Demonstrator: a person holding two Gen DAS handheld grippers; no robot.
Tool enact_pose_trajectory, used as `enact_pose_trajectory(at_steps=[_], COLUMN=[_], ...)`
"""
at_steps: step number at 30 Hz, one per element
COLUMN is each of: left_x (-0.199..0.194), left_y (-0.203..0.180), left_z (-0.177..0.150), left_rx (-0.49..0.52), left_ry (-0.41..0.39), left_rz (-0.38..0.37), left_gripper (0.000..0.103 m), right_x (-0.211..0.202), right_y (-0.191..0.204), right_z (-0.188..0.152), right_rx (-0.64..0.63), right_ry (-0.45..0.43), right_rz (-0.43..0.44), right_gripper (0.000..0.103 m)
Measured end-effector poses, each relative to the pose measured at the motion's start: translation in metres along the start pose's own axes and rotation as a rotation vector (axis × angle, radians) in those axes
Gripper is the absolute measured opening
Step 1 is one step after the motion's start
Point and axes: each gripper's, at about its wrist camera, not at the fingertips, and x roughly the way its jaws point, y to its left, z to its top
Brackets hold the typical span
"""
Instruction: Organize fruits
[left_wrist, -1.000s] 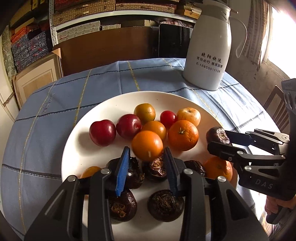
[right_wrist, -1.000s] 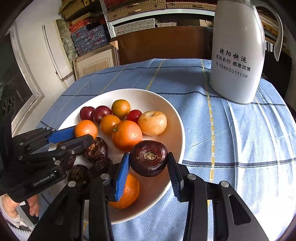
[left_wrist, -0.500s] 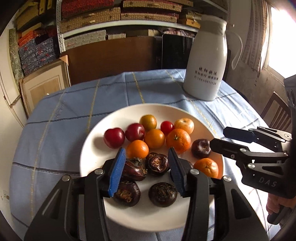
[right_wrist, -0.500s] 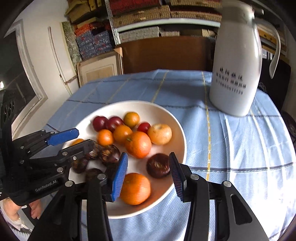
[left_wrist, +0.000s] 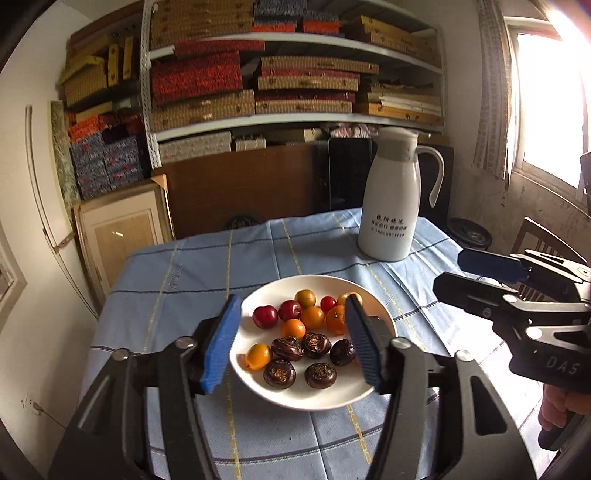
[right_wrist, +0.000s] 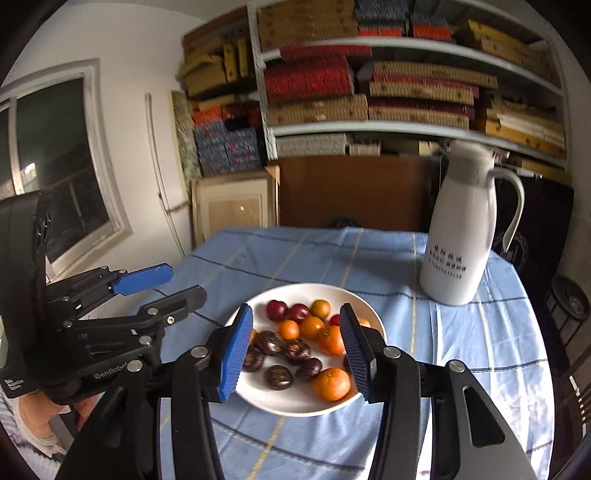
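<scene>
A white plate (left_wrist: 303, 404) on the blue checked tablecloth holds red plums (left_wrist: 265, 316), oranges (left_wrist: 312, 317) and several dark brown fruits (left_wrist: 279, 373). My left gripper (left_wrist: 292, 300) hangs well above and short of the plate, its jaws opening with nothing between the blue pads. My right gripper (right_wrist: 296, 308) hovers the same way over the plate (right_wrist: 295, 408), its jaws also opening and empty; an orange (right_wrist: 330, 384) lies below it. Each gripper shows in the other's view: the right gripper (left_wrist: 448, 269) at the right, the left gripper (right_wrist: 186, 281) at the left.
A tall white jug (left_wrist: 391, 206) stands at the table's far right corner, also the white jug (right_wrist: 458, 240) in the right wrist view. Behind the table are a brown board and shelves of boxes (left_wrist: 295, 92). A wooden chair (left_wrist: 543, 240) is off the right edge.
Both grippers rose and drew back from the plate while their jaws widened. The right one let go of a dark fruit, which now lies on the plate.
</scene>
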Motion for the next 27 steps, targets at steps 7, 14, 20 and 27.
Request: enact_pose_trajectory(at_steps=[7,14,20,27], left_x=[-0.058,-0.086,-0.077,-0.042], left_y=[0.0,-0.009,-0.015,-0.012], left_z=[-0.021,-0.056,-0.101,-0.147], left_rx=[-0.008,0.0,-0.046,-0.093], left_ry=[-0.052,-0.073,-0.027,0.067], left_rz=[0.025,0.074,0.065,0.058], left_gripper=[0.063,0.073,0.077,0.085], right_x=[-0.049,-0.078,-0.074,-0.033], right_y=[0.023,0.033,0.028,0.009], right_z=[-0.014,-0.047,-0.087,-0.137], right_rx=[-0.045,-0.053,-0.017,0.055], right_ry=[-0.059,-0.082,-0.049,0.073], right_rz=[0.014,0.022,0.012,-0.013], right_gripper=[0.056,0.061,0.065,0.066])
